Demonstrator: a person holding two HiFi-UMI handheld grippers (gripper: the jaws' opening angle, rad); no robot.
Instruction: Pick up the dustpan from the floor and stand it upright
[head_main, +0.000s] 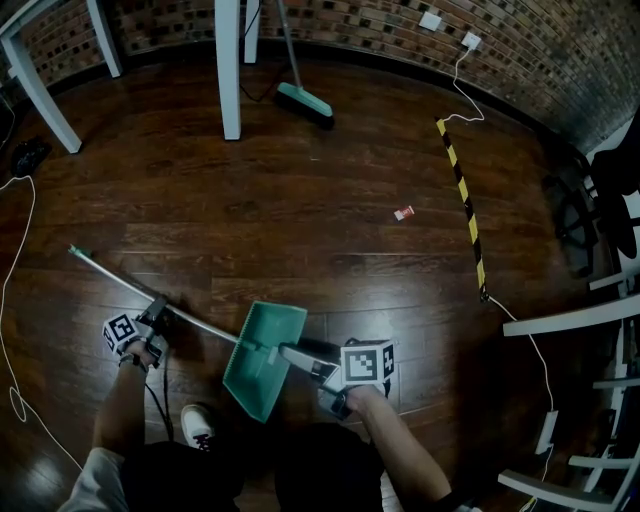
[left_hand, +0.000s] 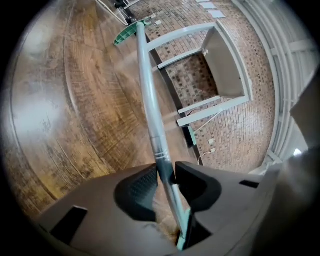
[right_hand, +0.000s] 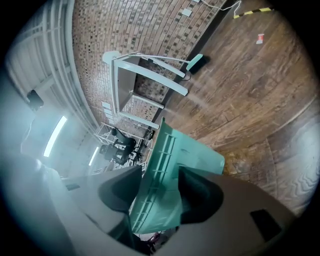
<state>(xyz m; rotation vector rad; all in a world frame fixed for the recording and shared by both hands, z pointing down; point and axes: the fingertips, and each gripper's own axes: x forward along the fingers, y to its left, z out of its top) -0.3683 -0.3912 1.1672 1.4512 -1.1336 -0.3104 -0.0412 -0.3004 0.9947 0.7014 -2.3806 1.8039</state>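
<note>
Between the left gripper's (left_hand: 166, 175) fingers (left_hand: 137, 187) sits the dustpan's grey handle (left_hand: 149, 95), both pads clenched on it near a joint in the tube. From that grip the handle runs away over the floor (left_hand: 60, 110) to its green cap (left_hand: 125, 34). Right gripper (right_hand: 167, 185): fingers (right_hand: 205, 195) closed on the teal pan (right_hand: 192, 152), one pad on each side of its ribbed wall, the wall standing on edge between them. Head view: left gripper (head_main: 158, 310) holds the handle (head_main: 120, 283) about midway along, right gripper (head_main: 292, 352) meets the pan at the edge nearest the person, a marker cube just behind it. The dustpan (head_main: 262, 362) lies across the body line, low in the frame, pan tilted, handle slanting up and to the left; whether the pan touches the floor cannot be made out. A shoe (head_main: 198, 425) shows just below and left of the pan. Farther out on the dark wood floor: a small red scrap (head_main: 404, 213), well apart from the pan; a yellow-black striped strip (head_main: 462, 190) to the right; a white cable (head_main: 10, 300) along the left edge. At the far side, a broom (head_main: 305, 103) with a teal head rests near a white leg (head_main: 228, 70), a brick wall (head_main: 350, 20) behind.
</note>
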